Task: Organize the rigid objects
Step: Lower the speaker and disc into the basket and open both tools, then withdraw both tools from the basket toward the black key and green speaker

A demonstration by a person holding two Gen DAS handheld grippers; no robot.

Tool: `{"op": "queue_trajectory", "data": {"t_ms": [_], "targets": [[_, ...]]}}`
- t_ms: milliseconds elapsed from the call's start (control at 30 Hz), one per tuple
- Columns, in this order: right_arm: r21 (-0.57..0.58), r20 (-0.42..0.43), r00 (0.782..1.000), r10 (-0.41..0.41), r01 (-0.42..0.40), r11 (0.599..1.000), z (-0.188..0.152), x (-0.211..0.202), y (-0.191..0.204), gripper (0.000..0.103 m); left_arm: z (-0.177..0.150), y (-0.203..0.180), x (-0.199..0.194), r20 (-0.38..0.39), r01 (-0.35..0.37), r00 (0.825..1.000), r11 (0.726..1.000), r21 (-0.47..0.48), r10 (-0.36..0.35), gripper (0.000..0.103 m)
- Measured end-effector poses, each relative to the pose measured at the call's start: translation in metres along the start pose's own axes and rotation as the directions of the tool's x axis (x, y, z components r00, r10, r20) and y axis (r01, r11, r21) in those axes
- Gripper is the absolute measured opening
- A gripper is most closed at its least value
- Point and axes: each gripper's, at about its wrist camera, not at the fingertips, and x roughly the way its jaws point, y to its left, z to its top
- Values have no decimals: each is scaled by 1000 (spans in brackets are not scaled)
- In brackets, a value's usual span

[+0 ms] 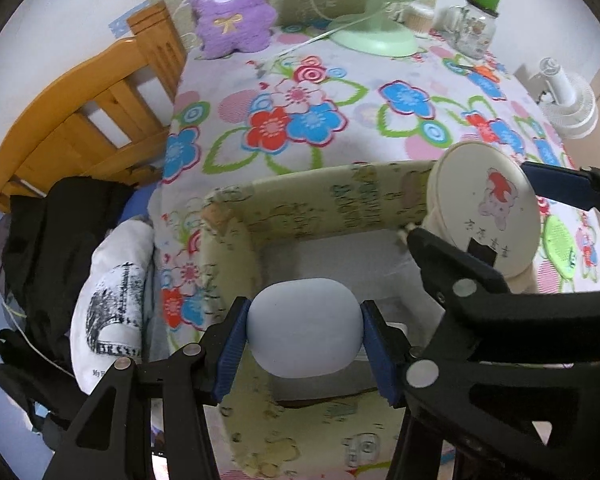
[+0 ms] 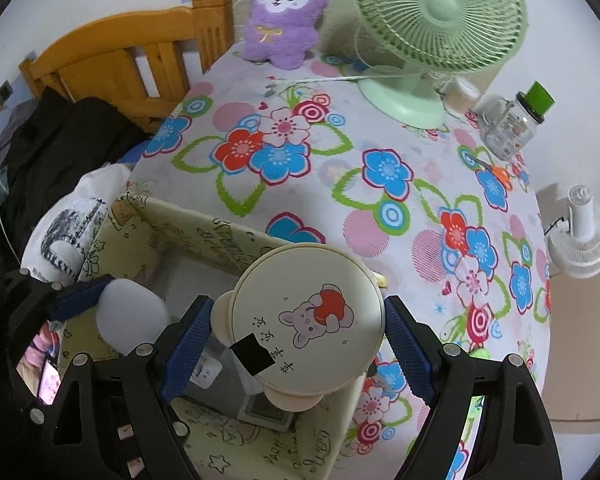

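Observation:
A cream-yellow fabric box (image 1: 340, 208) with cartoon print stands open on the flowered tablecloth, at its near left edge. My left gripper (image 1: 304, 340) hangs over the box, its blue pads pressed on both sides of a pale blue-grey rounded case (image 1: 304, 320). My right gripper (image 2: 296, 344) is shut on a round cream case (image 2: 308, 312) with a rabbit picture on its lid, held above the right wall of the box (image 2: 188, 236). The left gripper's blue pad (image 2: 80, 298) and the pale case (image 2: 132, 316) show at the left. A few small white and grey items (image 2: 206, 372) lie inside the box.
A purple plush toy (image 1: 232, 12), a green desk fan (image 1: 376, 36) and a green-lidded glass jar (image 1: 472, 28) stand at the table's far side. Orange scissors (image 2: 496, 172) lie near the jar. A wooden bed frame (image 1: 80, 120), dark clothes and a white fan (image 1: 568, 104) flank the table.

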Motion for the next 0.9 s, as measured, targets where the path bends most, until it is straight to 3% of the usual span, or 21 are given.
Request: {"op": "queue_trajectory", "data": {"t_ms": [200,467,567,900], "targets": [[23,-5,998,63,-63,998,5,5,3,86,3,4,-1,-6,87,996,996,-20,-87,85],[19,10,990,140,-140,990,7,9,3,87,1,1,-1,-21,123,992,992,-37,-124,94],[22,40,987,157,-158,987,6,10,4,98,0,1,-1,-22,133,991,990,-41,-134,97],[2,18,990,142,-142,990,-6,6,-5,102,-5,-11,-4,-31,65,997,998,-7,-65,100]]}}
